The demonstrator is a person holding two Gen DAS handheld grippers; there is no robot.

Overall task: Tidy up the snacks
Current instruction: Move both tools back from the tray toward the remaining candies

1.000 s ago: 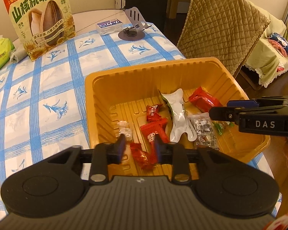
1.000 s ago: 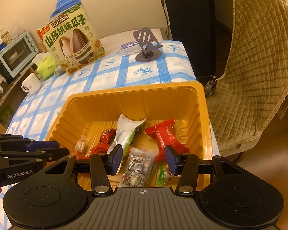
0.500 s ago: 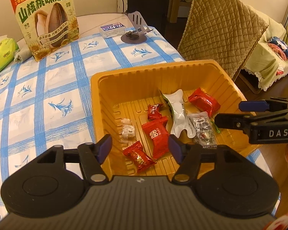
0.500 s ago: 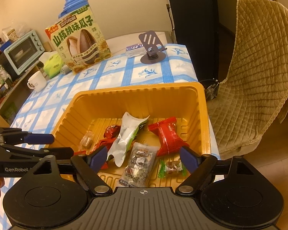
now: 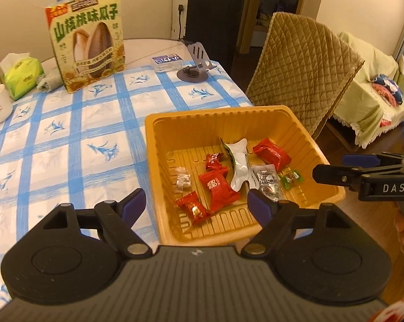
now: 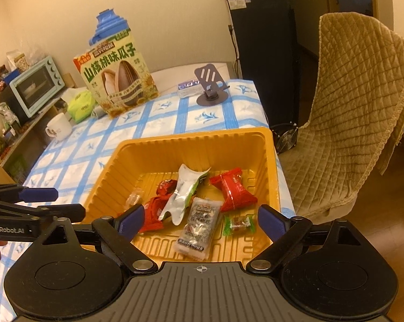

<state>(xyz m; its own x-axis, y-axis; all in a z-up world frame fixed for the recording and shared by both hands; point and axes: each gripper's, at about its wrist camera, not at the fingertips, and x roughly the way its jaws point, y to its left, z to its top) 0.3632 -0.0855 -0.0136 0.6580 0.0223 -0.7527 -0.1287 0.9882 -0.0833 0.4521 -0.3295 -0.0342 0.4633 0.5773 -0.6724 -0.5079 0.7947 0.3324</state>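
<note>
Snacks [image 6: 199, 206] in crinkly foil and clear wrappers lie in a ribbed orange plastic tray [image 6: 191, 139] on the checked tablecloth [image 5: 67, 139]. A silver pouch [image 5: 239, 161] lies lengthwise toward the far wall. Left gripper [image 5: 196, 201] and right gripper [image 6: 199, 221] hover above, jaws opening, nothing between them.

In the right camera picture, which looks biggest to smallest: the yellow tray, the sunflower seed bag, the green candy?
1. yellow tray
2. sunflower seed bag, though it stands farther away
3. green candy

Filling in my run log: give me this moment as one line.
left gripper: jaws opening, empty | right gripper: jaws opening, empty | wrapped snacks: lying loose in orange plastic tray
</note>
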